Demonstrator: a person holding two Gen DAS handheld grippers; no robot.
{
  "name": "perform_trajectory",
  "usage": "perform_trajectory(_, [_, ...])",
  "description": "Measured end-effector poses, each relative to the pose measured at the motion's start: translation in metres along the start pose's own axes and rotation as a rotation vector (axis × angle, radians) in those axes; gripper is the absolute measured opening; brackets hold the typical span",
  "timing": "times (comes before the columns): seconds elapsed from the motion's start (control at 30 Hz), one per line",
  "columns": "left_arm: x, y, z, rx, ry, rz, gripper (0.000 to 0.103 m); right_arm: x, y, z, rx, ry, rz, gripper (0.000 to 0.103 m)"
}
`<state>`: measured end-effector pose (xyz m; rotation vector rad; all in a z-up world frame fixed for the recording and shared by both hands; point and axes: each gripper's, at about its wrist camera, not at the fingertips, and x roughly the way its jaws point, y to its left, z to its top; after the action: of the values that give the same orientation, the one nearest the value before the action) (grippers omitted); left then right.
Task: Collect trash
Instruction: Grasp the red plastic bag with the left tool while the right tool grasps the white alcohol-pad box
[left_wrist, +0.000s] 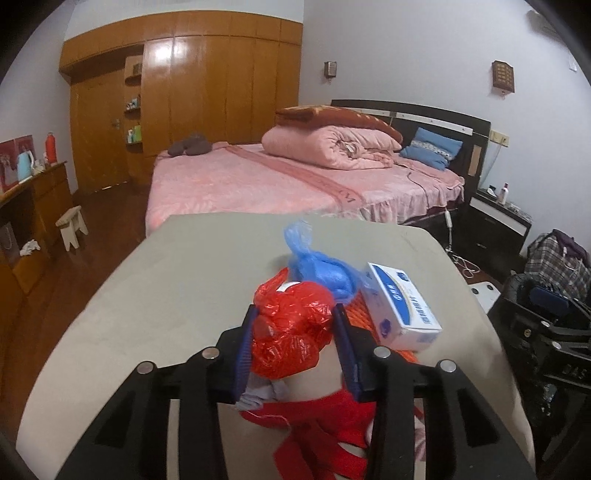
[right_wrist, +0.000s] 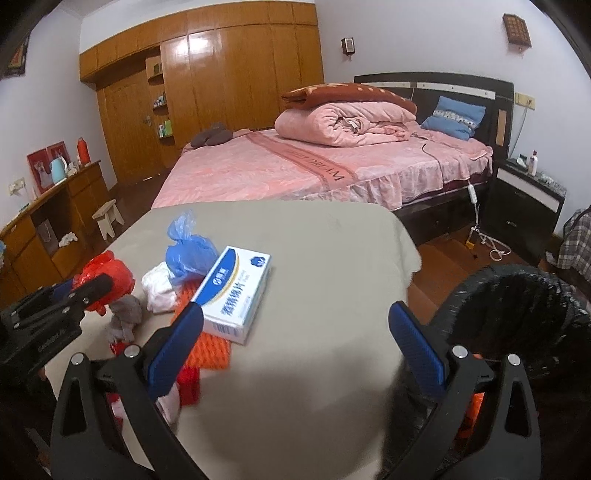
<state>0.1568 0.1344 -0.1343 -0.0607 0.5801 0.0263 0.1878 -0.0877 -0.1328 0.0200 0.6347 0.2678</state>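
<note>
My left hand-held gripper (left_wrist: 295, 332) clenches the crumpled red plastic bag (left_wrist: 291, 328); my right hand-held gripper (right_wrist: 295, 325) stands released, white-and-blue cardboard box (right_wrist: 236, 291) at ten o'clock on the counter (right_wrist: 325, 258).

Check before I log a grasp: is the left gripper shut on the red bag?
Shut on it: left gripper pads press both sides of the crumpled red plastic bag.

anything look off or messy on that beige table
Yes: trash is heaped at one side. A white-and-blue cardboard box lies tilted, propped on orange mesh netting, beside a knotted blue plastic bag. The left gripper is clamped on a crumpled red plastic bag.
</note>
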Motion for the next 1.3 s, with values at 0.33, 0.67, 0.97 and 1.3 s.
perform_trajectory(0.33, [0.011, 0.028, 0.003, -0.019, 0.007, 0.044, 0.038, 0.054, 0.034, 0.006, 0.016, 0.074, 0.037, 0.098])
perform_trajectory(0.67, [0.018, 0.037, -0.002, -0.036, 0.022, 0.046, 0.037, 0.091, 0.05, 0.002, 0.003, 0.158, 0.012, 0.09])
perform_trajectory(0.97, [0.017, 0.036, -0.002, -0.036, 0.02, 0.045, 0.037, 0.097, 0.047, -0.002, 0.004, 0.217, 0.076, 0.056])
perform_trajectory(1.3, [0.003, 0.014, 0.011, -0.014, -0.021, 0.007, 0.036, 0.053, 0.032, 0.008, -0.013, 0.143, 0.06, 0.055])
